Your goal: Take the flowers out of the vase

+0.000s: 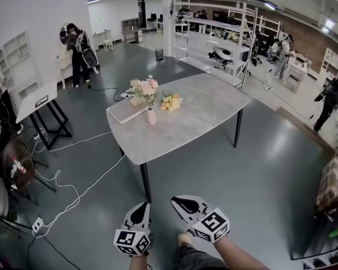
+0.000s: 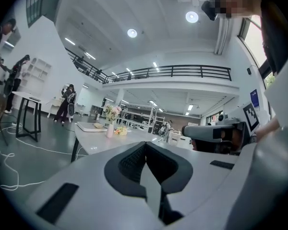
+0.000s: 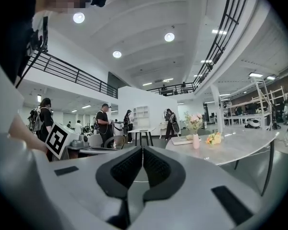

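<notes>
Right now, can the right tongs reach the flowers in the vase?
Probably not yet. The right tongs, shut and empty, hang over the floor short of the table, and the flowers stand in the vase well in from its near edge. Nothing blocks the way, so stepping closer should do it.

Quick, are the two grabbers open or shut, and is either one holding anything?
Left gripper: shut, holding nothing.
Right gripper: shut, holding nothing.
</notes>
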Demonstrator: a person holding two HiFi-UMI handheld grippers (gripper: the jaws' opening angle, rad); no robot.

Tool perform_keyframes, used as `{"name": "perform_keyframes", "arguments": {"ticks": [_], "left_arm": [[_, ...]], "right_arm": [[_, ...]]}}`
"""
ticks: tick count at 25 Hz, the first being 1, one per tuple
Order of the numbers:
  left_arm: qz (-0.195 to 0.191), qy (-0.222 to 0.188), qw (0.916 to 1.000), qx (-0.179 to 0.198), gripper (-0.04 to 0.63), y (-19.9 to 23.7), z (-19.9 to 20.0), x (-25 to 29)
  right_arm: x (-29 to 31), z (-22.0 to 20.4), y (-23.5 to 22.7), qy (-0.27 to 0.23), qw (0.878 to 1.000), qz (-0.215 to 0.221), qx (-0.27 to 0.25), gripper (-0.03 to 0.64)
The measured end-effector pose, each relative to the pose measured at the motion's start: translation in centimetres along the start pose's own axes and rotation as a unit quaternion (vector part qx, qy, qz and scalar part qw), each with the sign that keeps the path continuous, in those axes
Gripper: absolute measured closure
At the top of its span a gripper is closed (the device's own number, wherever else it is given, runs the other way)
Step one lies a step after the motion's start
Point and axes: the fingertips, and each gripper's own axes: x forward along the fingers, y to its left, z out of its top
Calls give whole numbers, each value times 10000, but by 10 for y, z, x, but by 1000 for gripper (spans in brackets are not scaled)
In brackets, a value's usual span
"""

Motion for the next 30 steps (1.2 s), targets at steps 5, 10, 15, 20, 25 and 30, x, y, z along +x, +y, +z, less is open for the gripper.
{"name": "perform_keyframes", "arguments": {"ticks": [5,10,15,20,25,30], "left_arm": [[-38,61,10000,-24,581,16,0,49],[-15,64,10000,-75,581,32,5,89],[-13,113,9999,-105,581,41,7,124],[-4,85,9999,-83,581,45,11,154],[-25,67,10000,-18,581,47,13,171],[-10,109,9999,-30,581,52,13,177]], "right_arm": [[28,-7,-43,145,9998,-1,111,596],[54,-6,-76,237,9996,75,117,597],[74,-7,-103,314,9992,176,160,596],[87,-5,-126,306,9991,266,137,595],[95,-6,-135,318,9988,360,102,595],[100,-9,-143,341,9987,337,174,596]]}}
